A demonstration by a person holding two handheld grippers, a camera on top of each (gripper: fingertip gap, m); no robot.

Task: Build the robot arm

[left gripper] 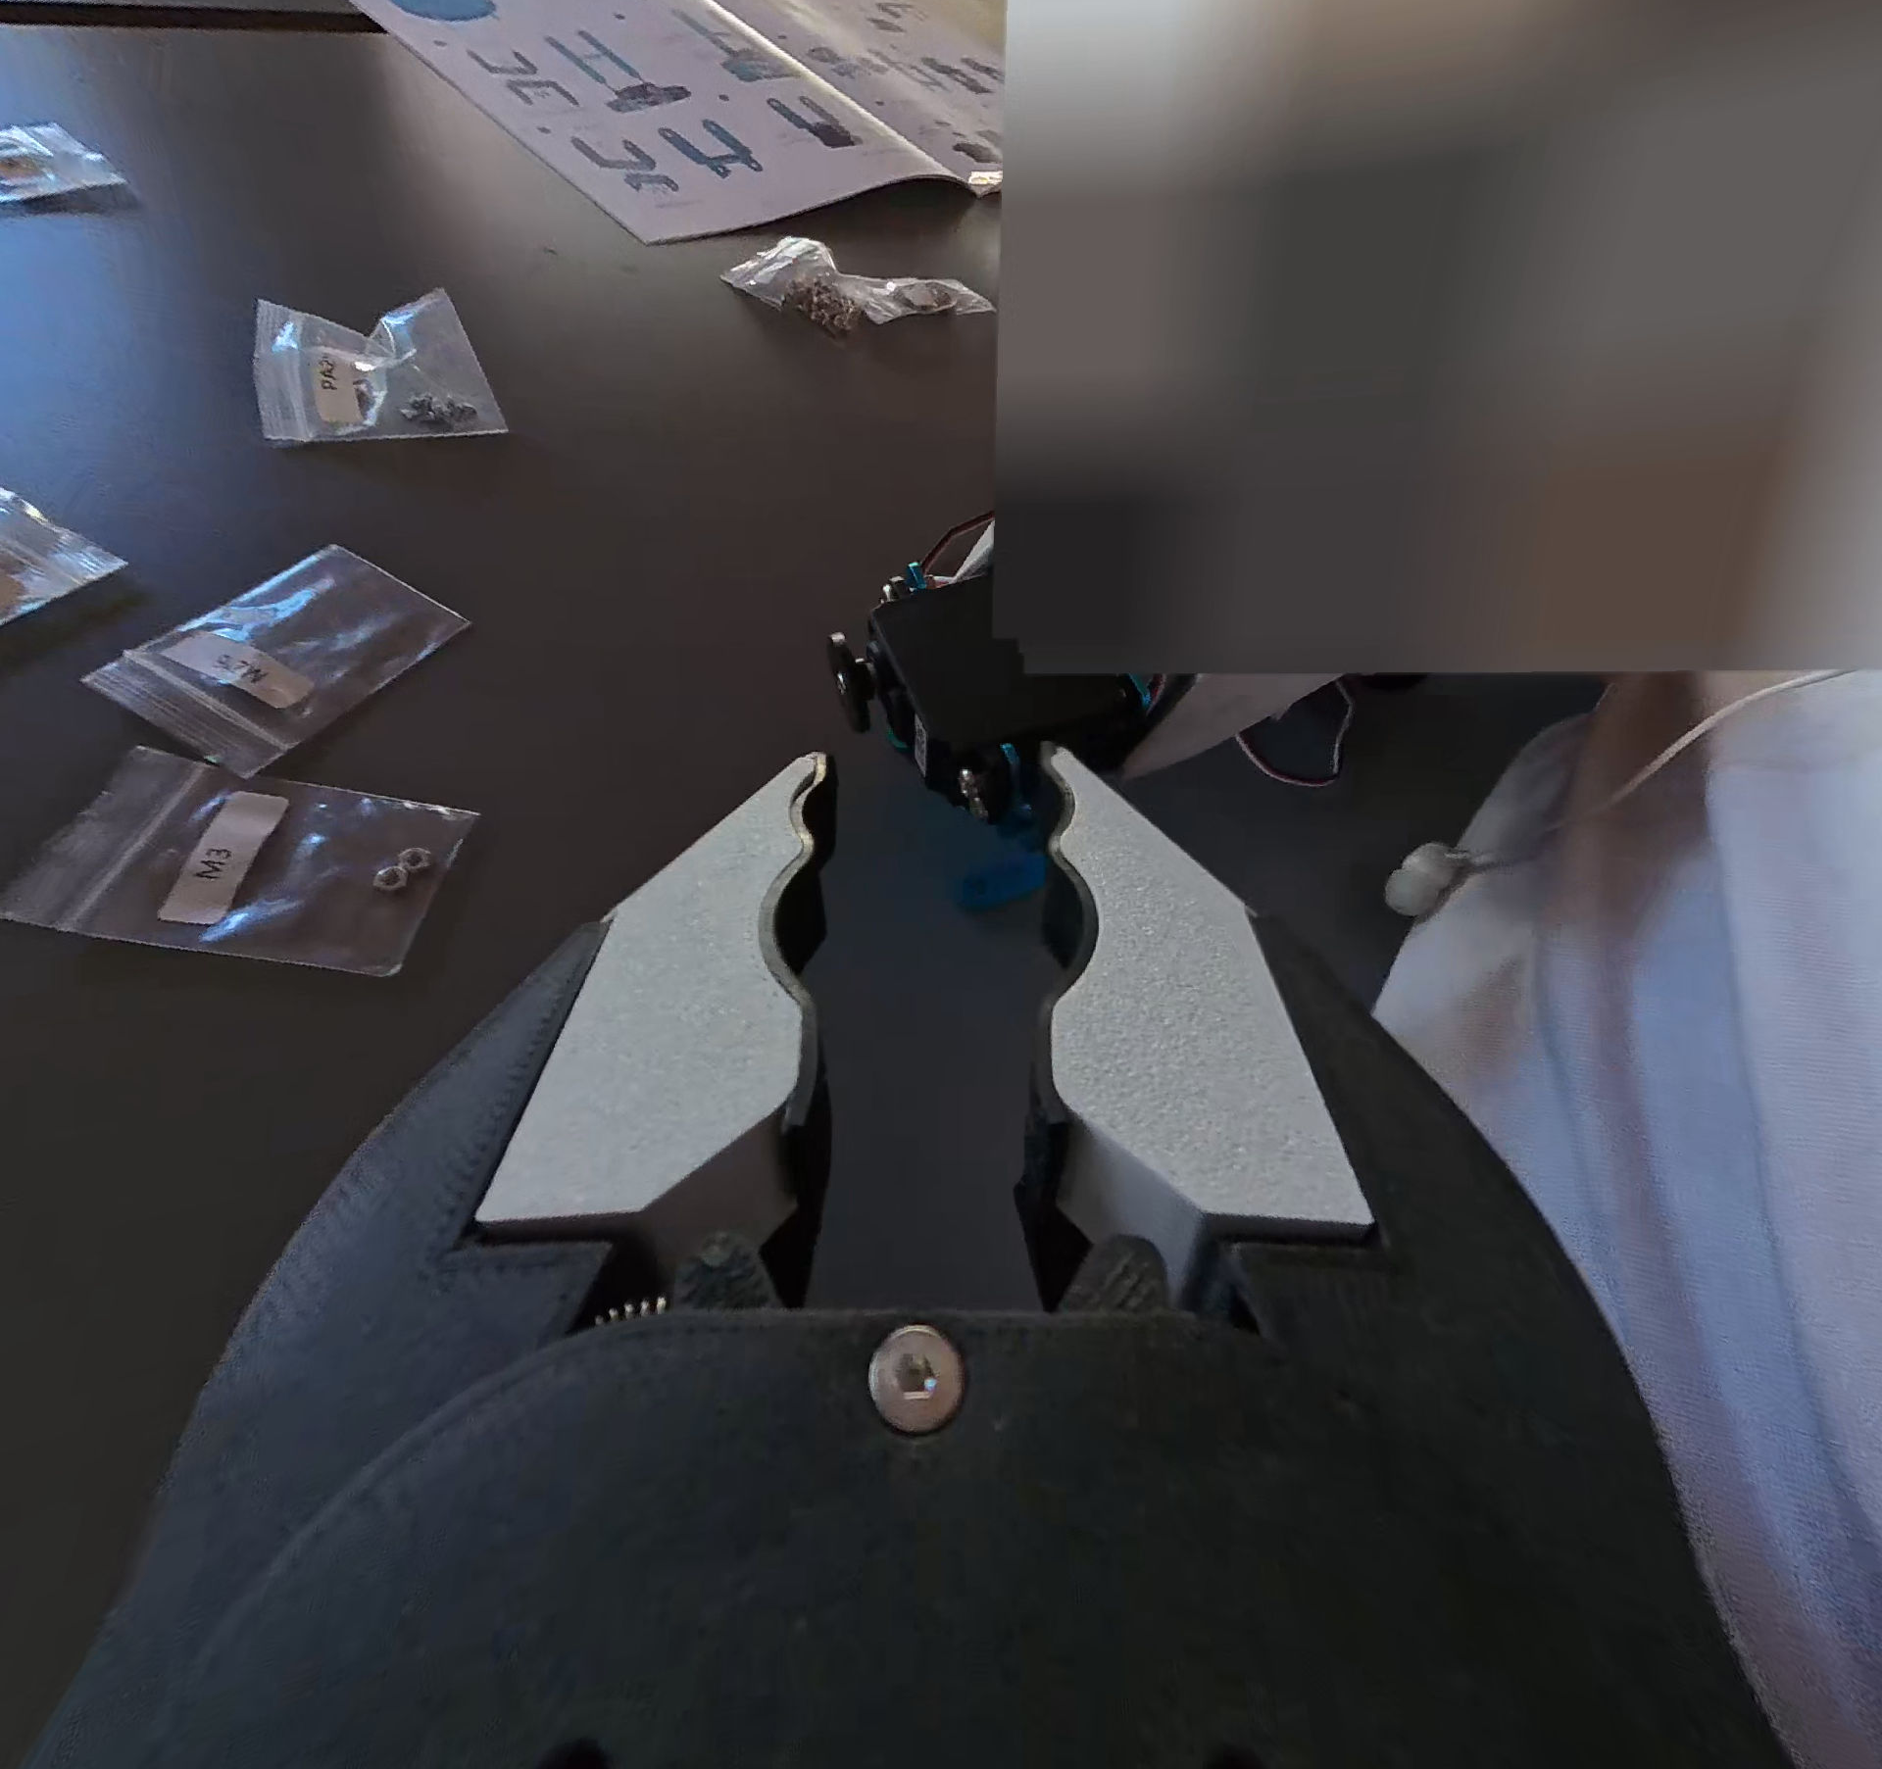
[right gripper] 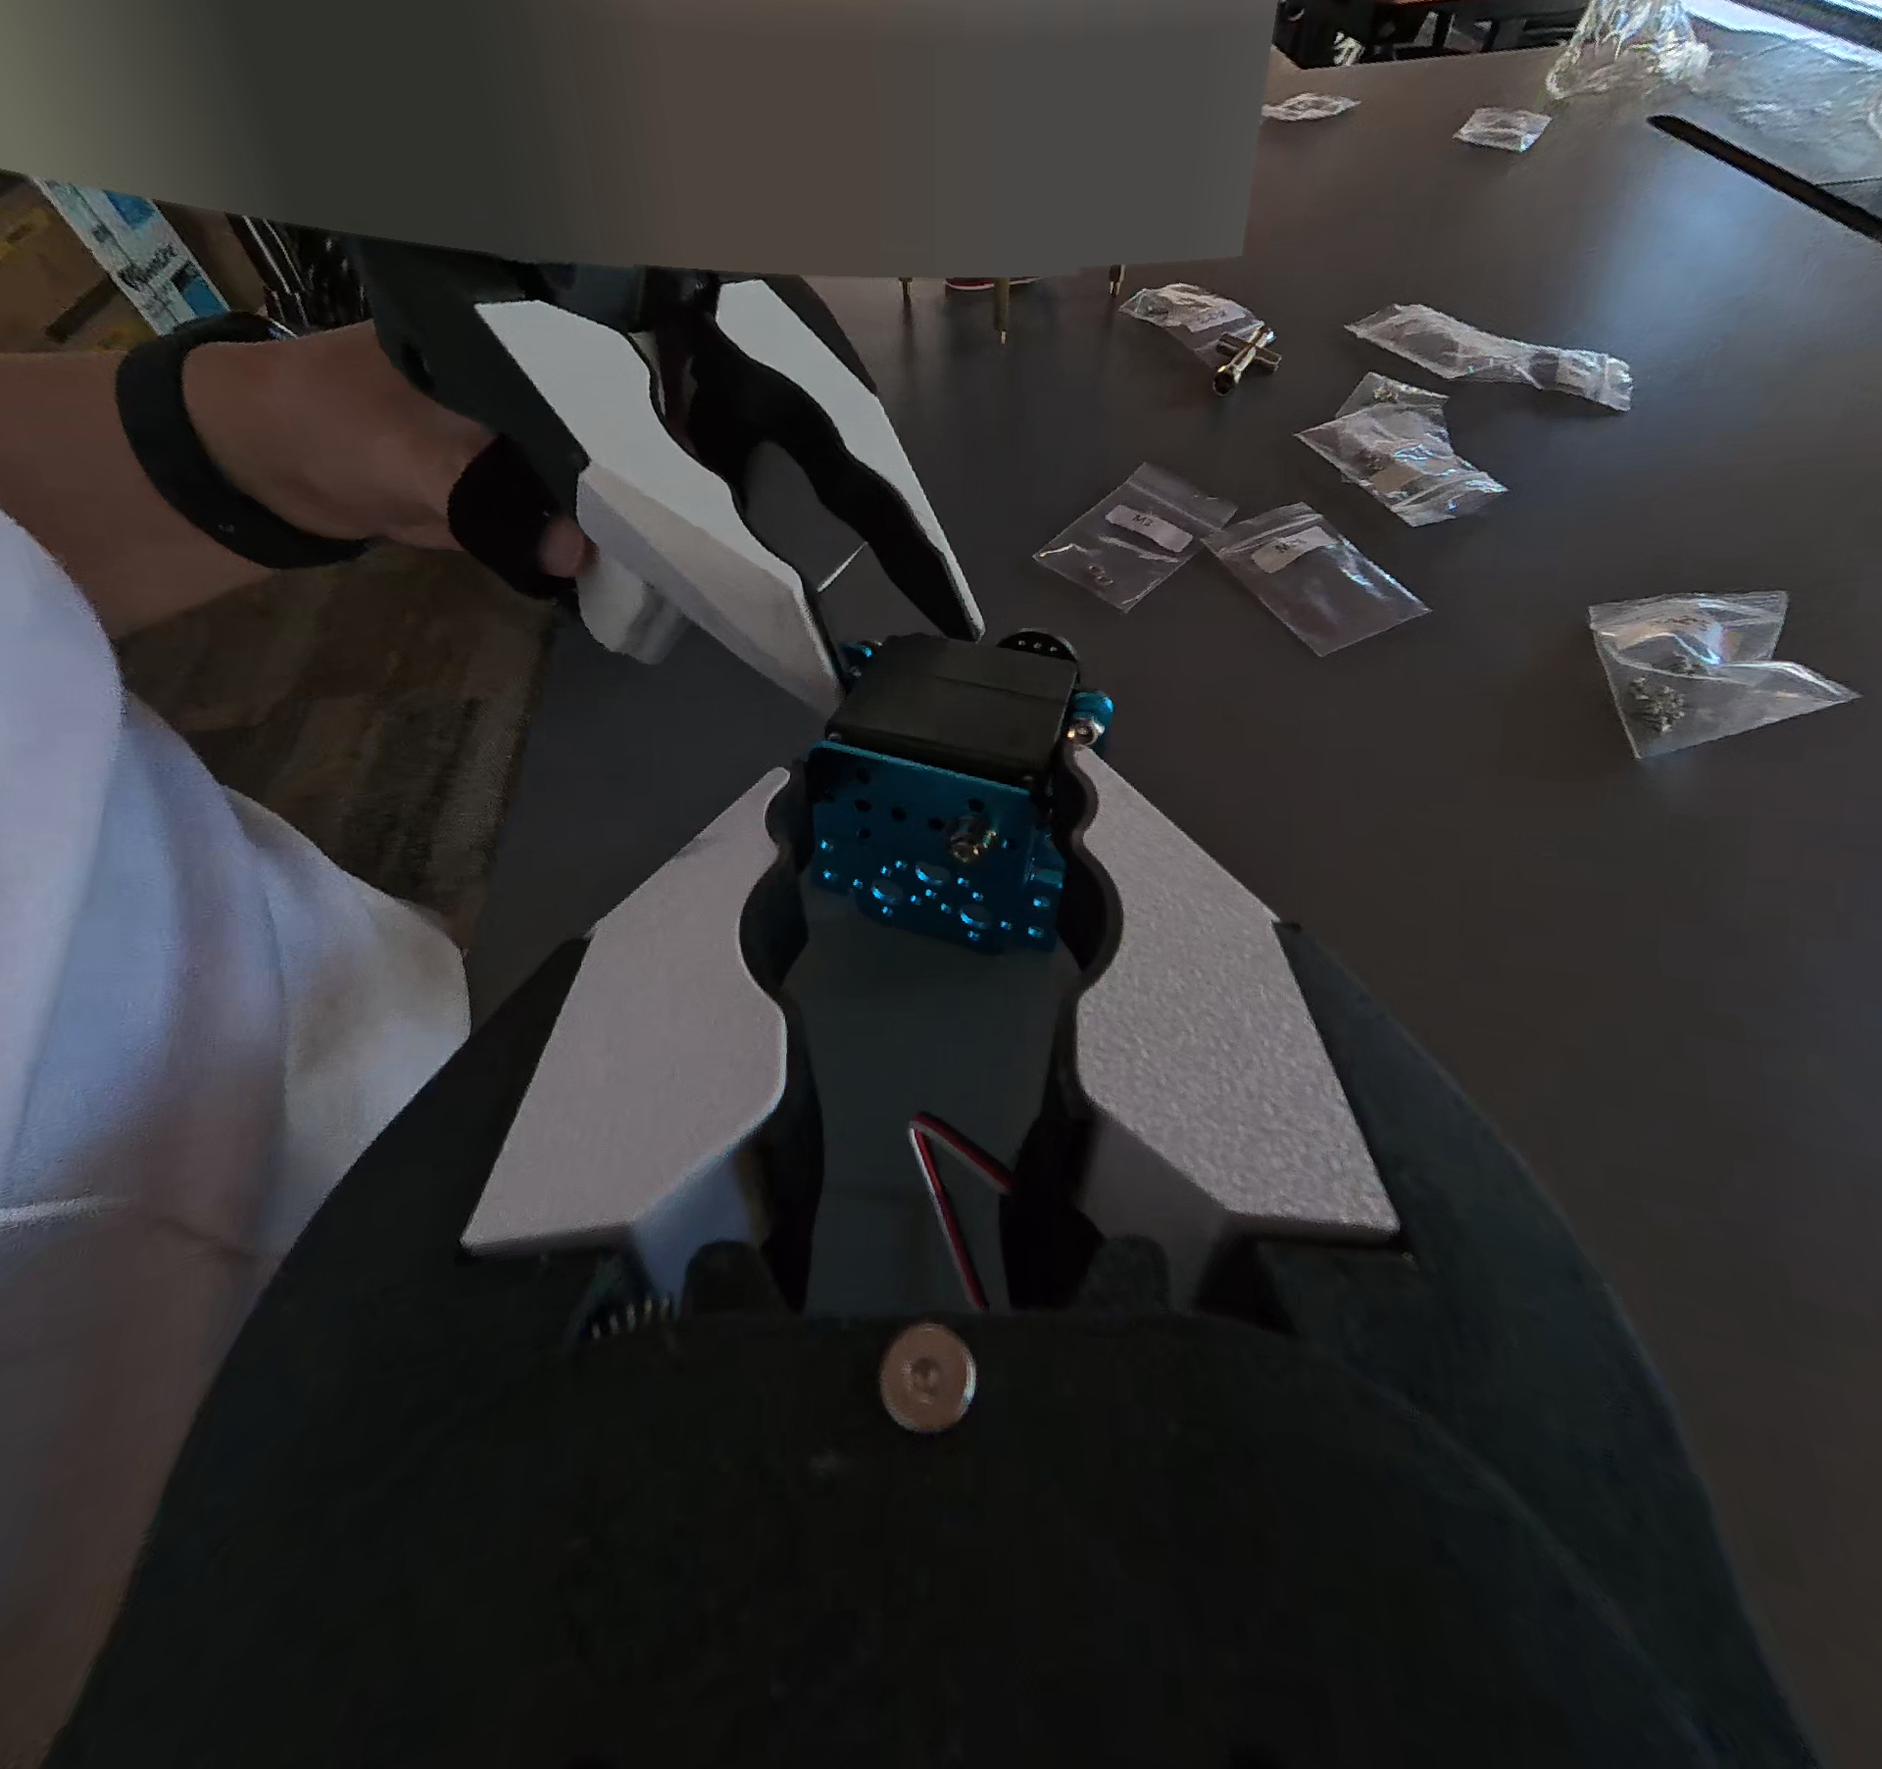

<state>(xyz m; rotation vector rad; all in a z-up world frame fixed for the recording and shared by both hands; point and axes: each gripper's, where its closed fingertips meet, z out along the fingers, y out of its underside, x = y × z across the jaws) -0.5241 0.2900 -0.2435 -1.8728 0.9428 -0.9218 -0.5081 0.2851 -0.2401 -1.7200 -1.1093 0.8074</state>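
Observation:
My right gripper [right gripper: 932,794] is shut on a blue perforated metal bracket [right gripper: 917,865] that carries a black servo [right gripper: 957,702]. The servo's red, white and black wire [right gripper: 957,1180] runs back between the fingers. My left gripper [left gripper: 939,768] is open and empty, its tips just short of the servo [left gripper: 937,661] and the bracket [left gripper: 993,880]. In the right wrist view the left gripper [right gripper: 904,661] comes in from the upper left, held by a hand [right gripper: 306,458] with a black wristband, and its tips reach the servo's far top edge.
Several small clear zip bags of screws and nuts lie on the dark table [left gripper: 611,519], among them bags [left gripper: 239,860] [left gripper: 377,376] [right gripper: 1314,575] [right gripper: 1711,661]. An open instruction booklet [left gripper: 693,71] lies at the back. A metal tool [right gripper: 1237,356] lies farther off. A person's white shirt [left gripper: 1629,1109] is close by. Less than 4 cm separates the two grippers' tips.

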